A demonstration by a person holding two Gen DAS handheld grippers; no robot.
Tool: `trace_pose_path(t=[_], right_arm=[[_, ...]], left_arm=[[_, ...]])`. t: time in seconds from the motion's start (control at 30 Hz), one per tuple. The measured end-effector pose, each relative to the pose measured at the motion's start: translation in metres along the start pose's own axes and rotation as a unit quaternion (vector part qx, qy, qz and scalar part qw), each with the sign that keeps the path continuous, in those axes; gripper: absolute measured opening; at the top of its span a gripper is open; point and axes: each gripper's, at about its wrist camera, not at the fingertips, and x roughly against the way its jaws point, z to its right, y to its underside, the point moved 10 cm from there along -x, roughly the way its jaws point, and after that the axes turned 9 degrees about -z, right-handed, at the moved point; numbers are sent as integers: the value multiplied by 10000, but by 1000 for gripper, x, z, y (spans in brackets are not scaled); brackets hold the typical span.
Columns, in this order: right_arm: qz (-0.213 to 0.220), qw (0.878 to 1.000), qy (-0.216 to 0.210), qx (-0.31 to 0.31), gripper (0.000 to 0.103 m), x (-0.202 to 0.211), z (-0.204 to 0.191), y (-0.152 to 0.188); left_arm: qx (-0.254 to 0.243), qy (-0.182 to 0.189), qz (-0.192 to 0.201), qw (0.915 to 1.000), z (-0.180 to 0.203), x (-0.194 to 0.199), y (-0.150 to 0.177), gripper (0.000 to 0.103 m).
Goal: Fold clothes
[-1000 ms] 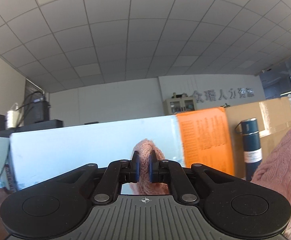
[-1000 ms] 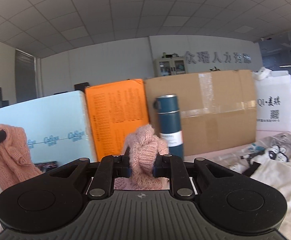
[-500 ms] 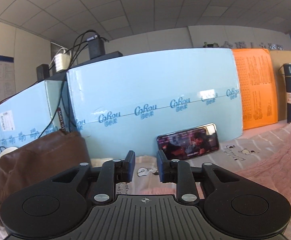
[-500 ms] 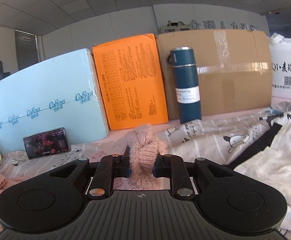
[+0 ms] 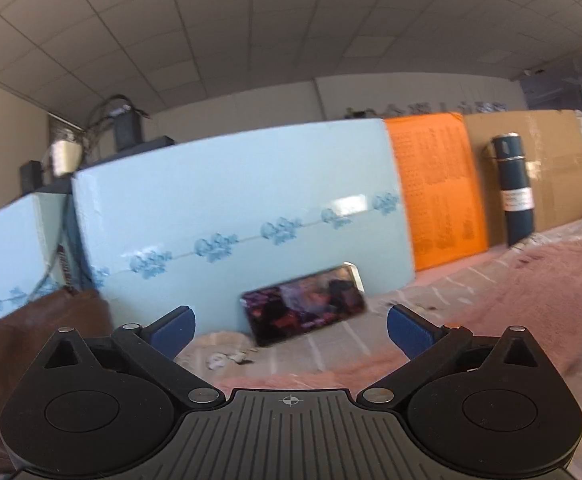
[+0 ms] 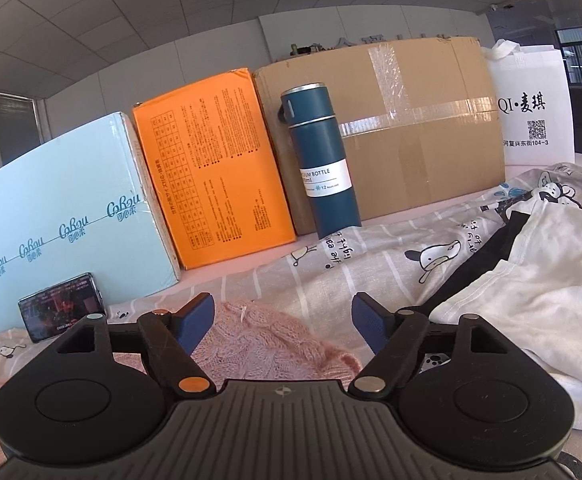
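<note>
While the pink knit sweater (image 6: 267,336) lay on the cartoon-print sheet (image 6: 371,264) | your right gripper (image 6: 282,322) was opening over it, left gripper (image 5: 291,328) spreading with nothing between | fold looked laid, white garment (image 6: 531,280) remained | labels read "CoRou", "VACUUM BOTTLE".

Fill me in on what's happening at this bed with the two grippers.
A person is folding clothes with a handheld gripper in each hand. Both grippers are letting go: the left gripper is opening with nothing between its fingers, and the right gripper is opening over the pink knit sweater, which lies on the patterned sheet with no pad pressing it. A white garment waits to the right. A phone, boxes and a blue bottle line the far edge.
</note>
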Motion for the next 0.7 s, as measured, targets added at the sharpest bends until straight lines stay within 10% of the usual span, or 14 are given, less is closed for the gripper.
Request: trace_pose_path(t=[0.13, 0.57, 0.7], right_arm=[[-14, 9998, -113, 155, 76, 0, -8, 2], [-541, 9980, 310, 57, 82, -21, 6, 17], [-787, 9959, 443, -100, 82, -30, 15, 23]], left_arm=[[-213, 797, -546, 9951, 32, -12, 13, 103], [617, -387, -1795, 9811, -20, -51, 46, 101], [1226, 9, -1944, 9732, -38, -55, 56, 52]])
